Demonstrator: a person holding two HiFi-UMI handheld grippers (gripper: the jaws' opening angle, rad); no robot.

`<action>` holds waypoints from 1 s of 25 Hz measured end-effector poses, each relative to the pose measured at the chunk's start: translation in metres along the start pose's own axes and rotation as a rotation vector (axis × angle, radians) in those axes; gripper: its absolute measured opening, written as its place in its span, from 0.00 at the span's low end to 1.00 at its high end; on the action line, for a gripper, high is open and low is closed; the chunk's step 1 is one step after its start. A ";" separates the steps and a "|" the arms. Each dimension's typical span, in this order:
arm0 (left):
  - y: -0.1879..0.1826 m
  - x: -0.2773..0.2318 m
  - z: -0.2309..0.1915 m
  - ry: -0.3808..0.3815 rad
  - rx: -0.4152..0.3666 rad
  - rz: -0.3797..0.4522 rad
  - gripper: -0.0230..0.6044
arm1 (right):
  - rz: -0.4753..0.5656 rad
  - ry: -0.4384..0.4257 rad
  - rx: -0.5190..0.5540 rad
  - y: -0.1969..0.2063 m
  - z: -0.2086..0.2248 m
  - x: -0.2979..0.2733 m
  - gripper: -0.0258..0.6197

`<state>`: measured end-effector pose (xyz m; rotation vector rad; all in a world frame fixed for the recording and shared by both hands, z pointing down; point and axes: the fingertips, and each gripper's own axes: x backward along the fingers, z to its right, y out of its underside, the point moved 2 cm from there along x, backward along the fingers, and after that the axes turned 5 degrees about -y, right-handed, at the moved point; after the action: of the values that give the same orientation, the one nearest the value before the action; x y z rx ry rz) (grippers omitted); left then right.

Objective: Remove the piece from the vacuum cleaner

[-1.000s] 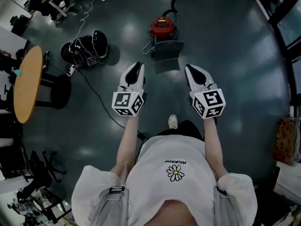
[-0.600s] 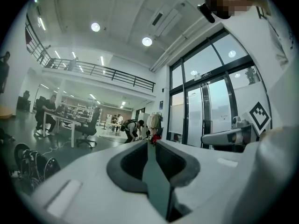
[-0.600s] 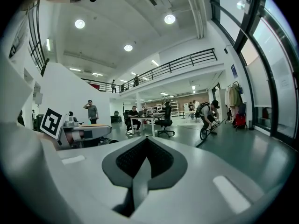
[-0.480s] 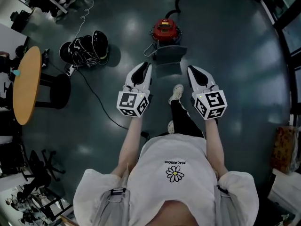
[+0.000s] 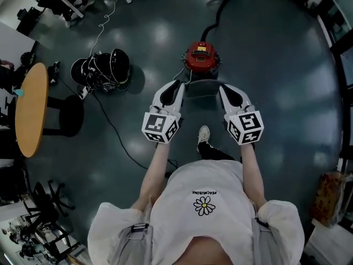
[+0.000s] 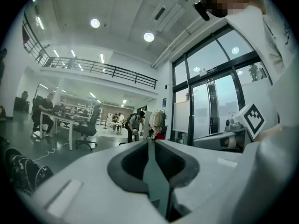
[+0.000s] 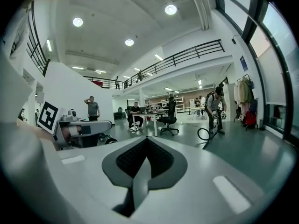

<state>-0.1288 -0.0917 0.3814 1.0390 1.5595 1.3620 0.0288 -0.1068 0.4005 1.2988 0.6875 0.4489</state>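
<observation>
The red vacuum cleaner (image 5: pixel 201 56) stands on the dark floor ahead of me, and a black hose (image 5: pixel 219 11) leads away from its far side. A grey curved piece (image 5: pixel 201 87) sits at its near side. My left gripper (image 5: pixel 176 86) hangs just left of that piece and my right gripper (image 5: pixel 224 88) just right of it; whether they touch it I cannot tell. Both are shut with nothing in them. In the left gripper view the left gripper (image 6: pixel 150 142) shows its jaws pressed together, pointing across the hall. The right gripper (image 7: pixel 145 139) looks the same in its own view.
A black heap of gear (image 5: pixel 105 65) lies to the left, with a cable (image 5: pixel 118 128) trailing across the floor. A round wooden table (image 5: pixel 28 108) and office chairs (image 5: pixel 47 200) stand farther left. My shoe (image 5: pixel 203 135) is behind the grippers. People work at desks (image 7: pixel 149 118) across the hall.
I have walked forward, so the vacuum cleaner is closer. Both grippers, still shut, now flank the grey piece instead of hanging well short of it.
</observation>
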 end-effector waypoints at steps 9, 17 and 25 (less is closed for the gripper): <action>-0.006 -0.093 -0.031 0.022 -0.083 -0.066 0.04 | 0.037 -0.008 -0.057 -0.028 0.080 -0.086 0.08; -0.006 -0.154 -0.049 0.090 -0.089 -0.111 0.04 | 0.055 0.043 -0.092 -0.034 0.121 -0.110 0.08; -0.003 -0.202 -0.063 0.153 -0.109 -0.166 0.04 | 0.059 0.107 -0.076 -0.057 0.156 -0.128 0.08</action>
<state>-0.1192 -0.3031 0.3951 0.7372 1.6243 1.4204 0.0388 -0.3161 0.3903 1.2328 0.7158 0.5910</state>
